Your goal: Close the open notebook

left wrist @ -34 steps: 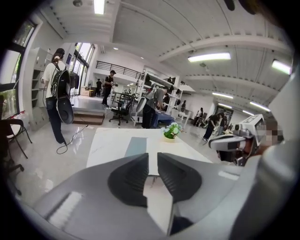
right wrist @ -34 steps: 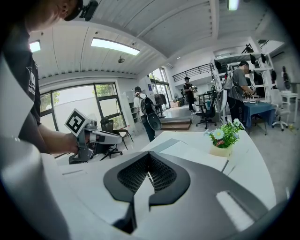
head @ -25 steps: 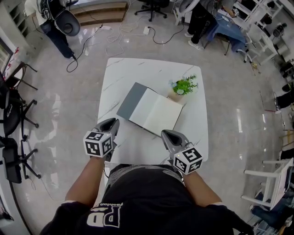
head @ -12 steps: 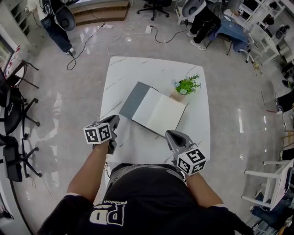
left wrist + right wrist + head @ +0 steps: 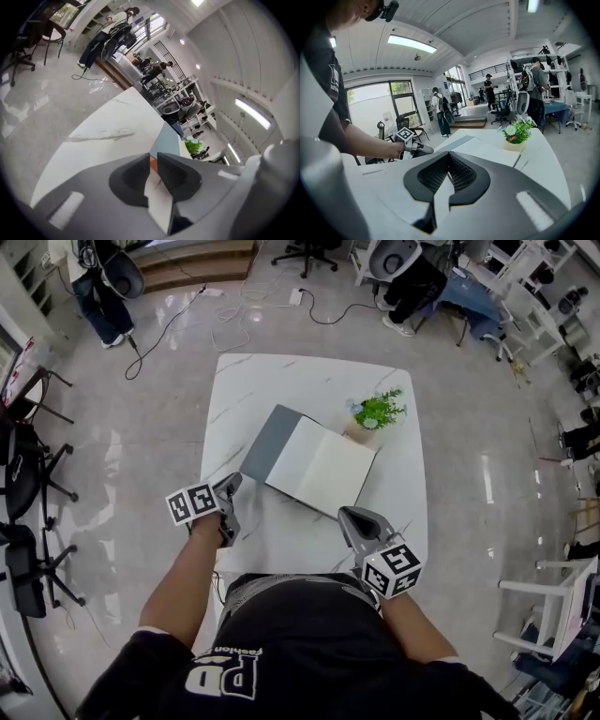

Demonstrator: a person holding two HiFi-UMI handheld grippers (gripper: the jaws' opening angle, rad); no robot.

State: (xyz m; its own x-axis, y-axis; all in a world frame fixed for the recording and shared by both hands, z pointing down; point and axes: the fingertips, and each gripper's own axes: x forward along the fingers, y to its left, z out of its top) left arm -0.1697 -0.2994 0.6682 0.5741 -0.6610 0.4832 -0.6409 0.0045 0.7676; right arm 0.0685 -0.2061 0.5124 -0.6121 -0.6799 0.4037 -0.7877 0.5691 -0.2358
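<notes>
Nearest is the person's dark shirt, with two bare forearms reaching forward, one gripper in each hand. The right gripper (image 5: pixel 345 514) is over the near right part of the one white table (image 5: pixel 281 390). It points away from the body, its tips just beside the notebook's near edge. Its jaws are pressed together at the tips with nothing between them. The left gripper (image 5: pixel 233 482) is at the table's near left edge, rolled partly onto its side. It is angled towards the notebook's near left corner without touching it. Its jaws stand a narrow slit apart and are empty.

The one notebook (image 5: pixel 314 465) lies open and flat at the middle of the table, turned at a slant. Its blank pale pages face up, and its grey cover is spread flat on the left. Just beyond its far right corner is one small potted plant (image 5: pixel 377 413). Past the table the glossy floor has loose cables (image 5: pixel 234 320), and several office chairs stand further back.
</notes>
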